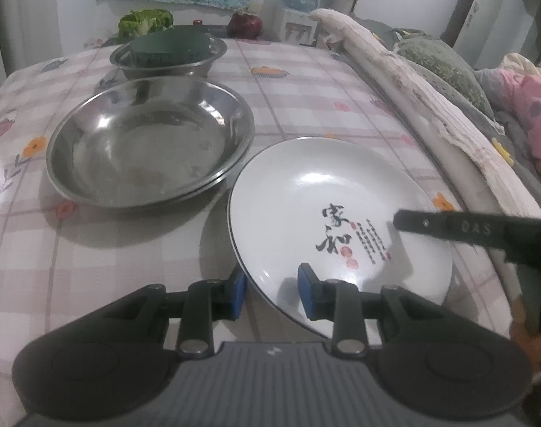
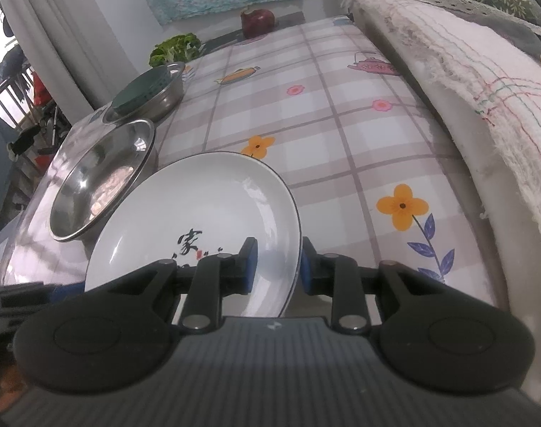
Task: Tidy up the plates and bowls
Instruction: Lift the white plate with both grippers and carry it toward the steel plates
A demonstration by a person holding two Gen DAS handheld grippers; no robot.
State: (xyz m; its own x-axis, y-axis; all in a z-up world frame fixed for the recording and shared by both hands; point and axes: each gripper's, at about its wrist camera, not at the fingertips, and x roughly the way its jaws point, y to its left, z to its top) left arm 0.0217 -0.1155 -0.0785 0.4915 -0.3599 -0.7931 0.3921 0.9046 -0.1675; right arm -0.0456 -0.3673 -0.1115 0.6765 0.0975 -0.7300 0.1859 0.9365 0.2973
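A white plate point(image 1: 327, 206) with black calligraphy is tilted above the checked tablecloth. My left gripper point(image 1: 272, 293) straddles its near-left rim, one blue pad below and one above. My right gripper point(image 2: 278, 267) straddles the plate's point(image 2: 206, 220) right rim the same way; its finger also shows in the left wrist view point(image 1: 448, 226). Both look closed on the rim. A wide steel plate point(image 1: 149, 142) lies to the left. Behind it a steel bowl point(image 1: 169, 58) holds a dark green bowl point(image 1: 169, 48).
The table point(image 2: 341, 114) has a flowered checked cloth. A padded edge under a white towel point(image 2: 466, 71) runs along the right side. Green lettuce point(image 1: 146, 21) and a dark red vegetable point(image 1: 245, 25) sit at the far end.
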